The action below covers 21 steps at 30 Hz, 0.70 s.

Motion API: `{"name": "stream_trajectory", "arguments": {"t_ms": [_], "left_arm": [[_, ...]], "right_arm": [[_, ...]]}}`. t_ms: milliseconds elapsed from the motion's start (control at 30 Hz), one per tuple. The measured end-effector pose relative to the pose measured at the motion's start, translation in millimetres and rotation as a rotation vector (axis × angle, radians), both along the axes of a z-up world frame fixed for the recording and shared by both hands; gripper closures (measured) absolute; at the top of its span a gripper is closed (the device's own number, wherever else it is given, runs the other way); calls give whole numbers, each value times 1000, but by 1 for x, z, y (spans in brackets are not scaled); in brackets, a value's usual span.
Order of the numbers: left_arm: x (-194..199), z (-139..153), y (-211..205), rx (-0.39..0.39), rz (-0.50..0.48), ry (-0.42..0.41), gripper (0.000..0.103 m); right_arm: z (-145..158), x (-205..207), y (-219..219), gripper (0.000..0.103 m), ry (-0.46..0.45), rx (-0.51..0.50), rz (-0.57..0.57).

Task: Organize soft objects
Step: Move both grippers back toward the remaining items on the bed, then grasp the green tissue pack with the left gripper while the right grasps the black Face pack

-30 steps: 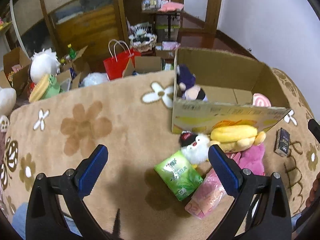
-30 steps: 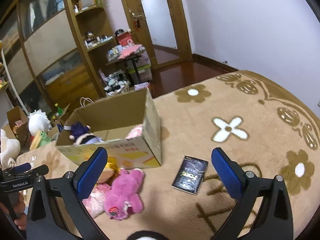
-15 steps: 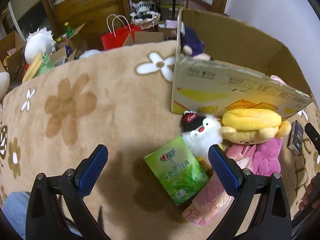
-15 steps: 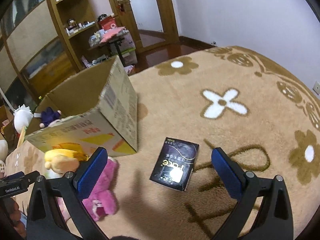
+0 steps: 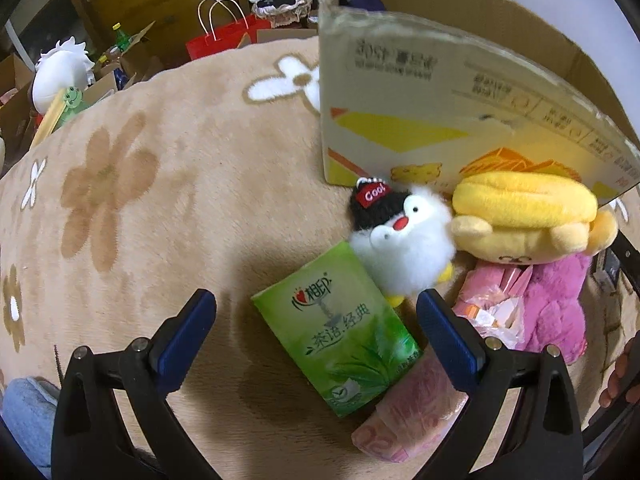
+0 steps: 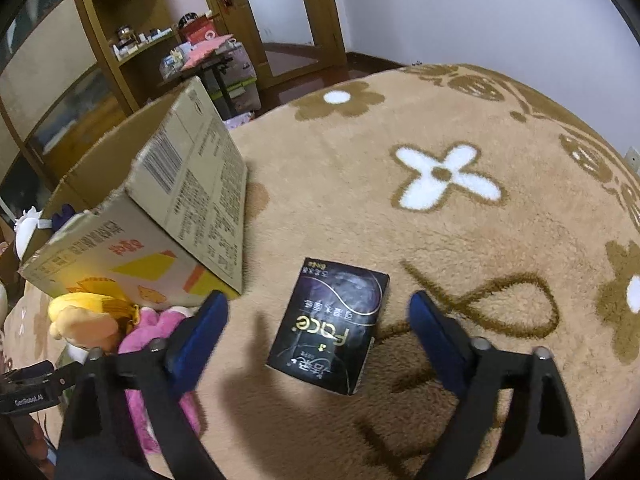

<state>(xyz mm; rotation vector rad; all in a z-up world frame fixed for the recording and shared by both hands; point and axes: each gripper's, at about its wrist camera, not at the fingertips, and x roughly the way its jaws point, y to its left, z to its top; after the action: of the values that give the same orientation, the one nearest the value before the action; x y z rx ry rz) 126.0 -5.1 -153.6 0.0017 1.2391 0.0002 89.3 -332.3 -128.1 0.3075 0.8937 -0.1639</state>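
Note:
In the left wrist view my left gripper [image 5: 316, 316] is open, its jaws on either side of a green tissue pack [image 5: 340, 328] lying on the tan rug. Beside it lie a white plush penguin with a black cap [image 5: 404, 244], a yellow plush [image 5: 524, 216], a pink plush [image 5: 556, 304] and a pink tissue pack [image 5: 416, 404]. The cardboard box [image 5: 440, 100] stands behind them. In the right wrist view my right gripper [image 6: 318, 316] is open above a black tissue pack [image 6: 332, 324]. The box [image 6: 160, 216], yellow plush [image 6: 84, 316] and pink plush [image 6: 148, 332] lie to its left.
A flower-patterned rug [image 6: 440, 200] covers the surface. Beyond its far edge stand a red paper bag [image 5: 224, 36], open boxes with a white plush [image 5: 60, 72], shelves [image 6: 120, 40] and a small table [image 6: 212, 64]. A purple toy [image 6: 60, 216] sits inside the box.
Both grippers have dropped lower and moved forward. The left one has come down around the green tissue pack; the right one has come down over the black pack. Both stay open.

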Motion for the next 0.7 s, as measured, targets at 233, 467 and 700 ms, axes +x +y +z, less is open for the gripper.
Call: {"name": "stream_trajectory", "arguments": {"t_ms": [233,467,700], "left_arm": [[5,-9,3,-36,7,31,20],[0,-3,4,-58,16,0,33],[-18,17,7,-65,11,-72,34]], "right_arm": [[-10,4,0,39,29,10,21],[-7,3,3,49,30,-9,40],[11,-10,6,49,-27,1,42]]}}
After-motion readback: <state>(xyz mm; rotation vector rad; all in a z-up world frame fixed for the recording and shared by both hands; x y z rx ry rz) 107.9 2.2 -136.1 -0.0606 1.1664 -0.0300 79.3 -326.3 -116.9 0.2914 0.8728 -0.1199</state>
